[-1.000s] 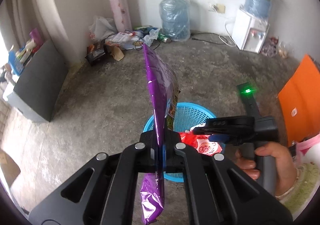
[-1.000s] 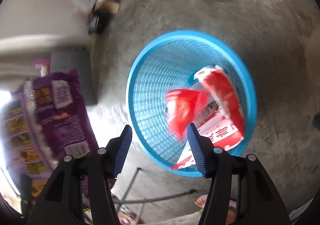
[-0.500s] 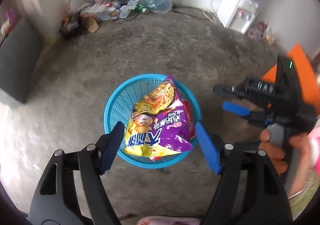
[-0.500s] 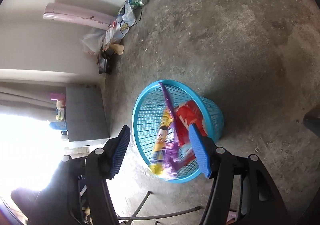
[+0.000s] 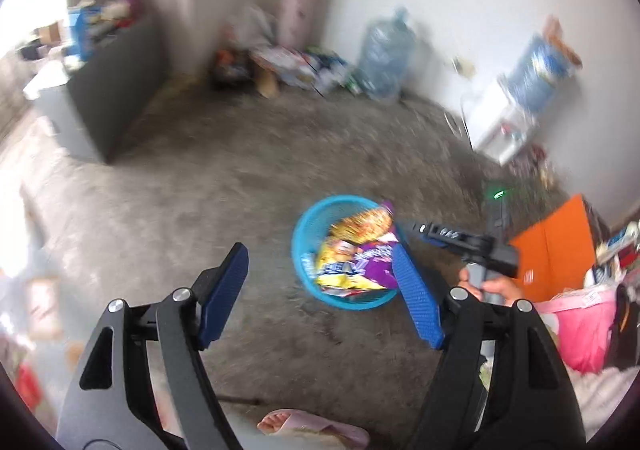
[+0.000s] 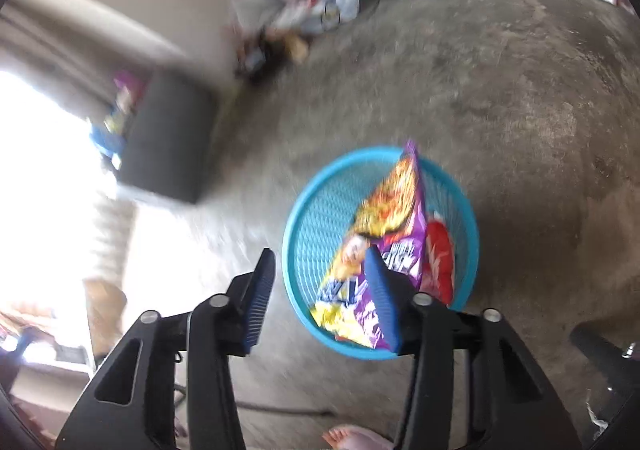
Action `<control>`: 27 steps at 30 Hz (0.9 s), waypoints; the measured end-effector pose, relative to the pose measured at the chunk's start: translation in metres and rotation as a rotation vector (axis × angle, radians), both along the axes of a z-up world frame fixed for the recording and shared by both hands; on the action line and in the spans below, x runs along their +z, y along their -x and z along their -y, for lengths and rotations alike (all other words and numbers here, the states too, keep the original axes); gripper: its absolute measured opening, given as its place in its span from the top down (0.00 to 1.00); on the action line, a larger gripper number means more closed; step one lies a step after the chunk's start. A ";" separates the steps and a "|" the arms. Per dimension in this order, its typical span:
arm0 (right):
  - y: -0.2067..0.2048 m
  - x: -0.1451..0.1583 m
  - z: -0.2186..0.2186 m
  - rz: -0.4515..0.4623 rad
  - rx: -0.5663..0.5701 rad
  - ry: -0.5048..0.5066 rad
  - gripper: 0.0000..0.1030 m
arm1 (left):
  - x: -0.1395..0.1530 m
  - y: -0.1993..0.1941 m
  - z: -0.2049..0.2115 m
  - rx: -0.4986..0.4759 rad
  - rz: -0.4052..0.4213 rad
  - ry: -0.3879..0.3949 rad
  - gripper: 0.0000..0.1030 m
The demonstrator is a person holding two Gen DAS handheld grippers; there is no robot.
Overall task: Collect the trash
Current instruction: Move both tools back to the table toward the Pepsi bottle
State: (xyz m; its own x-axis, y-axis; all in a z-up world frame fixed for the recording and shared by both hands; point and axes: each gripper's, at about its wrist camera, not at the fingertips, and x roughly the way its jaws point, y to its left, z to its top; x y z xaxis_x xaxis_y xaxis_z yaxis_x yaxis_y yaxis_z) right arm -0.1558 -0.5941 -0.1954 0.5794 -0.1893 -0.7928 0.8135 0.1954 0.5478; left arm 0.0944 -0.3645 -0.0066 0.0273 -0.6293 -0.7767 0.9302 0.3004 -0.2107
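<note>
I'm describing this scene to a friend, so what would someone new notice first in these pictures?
The bright blue basket on the grey concrete floor, with a purple and yellow snack bag sticking out over its rim and a red wrapper beside it. In front of it, both sets of tongs hang empty: the left tongs wide open, the right tongs closing on nothing. An orange sheet glows at the right.

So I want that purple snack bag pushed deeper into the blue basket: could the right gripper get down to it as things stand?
Probably yes. The right gripper hangs above the blue basket, its jaws closing on nothing, and the purple snack bag lies on top in the open mouth with nothing over it.
</note>
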 end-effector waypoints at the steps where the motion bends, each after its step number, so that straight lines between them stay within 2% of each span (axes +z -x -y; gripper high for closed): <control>1: -0.005 0.001 -0.002 0.010 0.012 -0.003 0.57 | 0.010 -0.008 -0.022 0.040 0.006 0.019 0.28; 4: -0.021 0.014 -0.022 0.019 0.072 0.025 0.57 | 0.037 -0.037 -0.106 0.217 0.028 0.060 0.28; 6: -0.030 0.028 -0.040 0.027 0.127 0.044 0.57 | 0.045 -0.052 -0.158 0.348 0.058 0.057 0.28; 9: -0.043 0.049 -0.065 0.038 0.204 0.060 0.57 | 0.053 -0.069 -0.236 0.538 0.093 0.043 0.28; 14: -0.078 0.095 -0.113 0.103 0.370 0.053 0.56 | 0.058 -0.086 -0.344 0.775 0.105 0.052 0.28; 19: -0.120 0.143 -0.176 0.185 0.559 0.094 0.52 | 0.051 -0.091 -0.422 0.902 0.063 0.087 0.28; 24: -0.166 0.170 -0.250 0.283 0.752 0.028 0.51 | 0.037 -0.084 -0.468 0.935 0.028 0.142 0.28; 27: -0.194 0.176 -0.294 0.294 0.862 -0.019 0.51 | 0.027 -0.082 -0.487 0.946 0.019 0.166 0.35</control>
State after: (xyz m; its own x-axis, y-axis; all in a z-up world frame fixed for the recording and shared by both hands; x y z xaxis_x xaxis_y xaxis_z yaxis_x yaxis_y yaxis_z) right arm 0.0384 -0.2999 -0.0198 0.6933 0.4153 -0.5890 0.2162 0.6598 0.7197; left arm 0.1765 0.1225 0.0203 0.5925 -0.4419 -0.6736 0.3213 0.8964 -0.3054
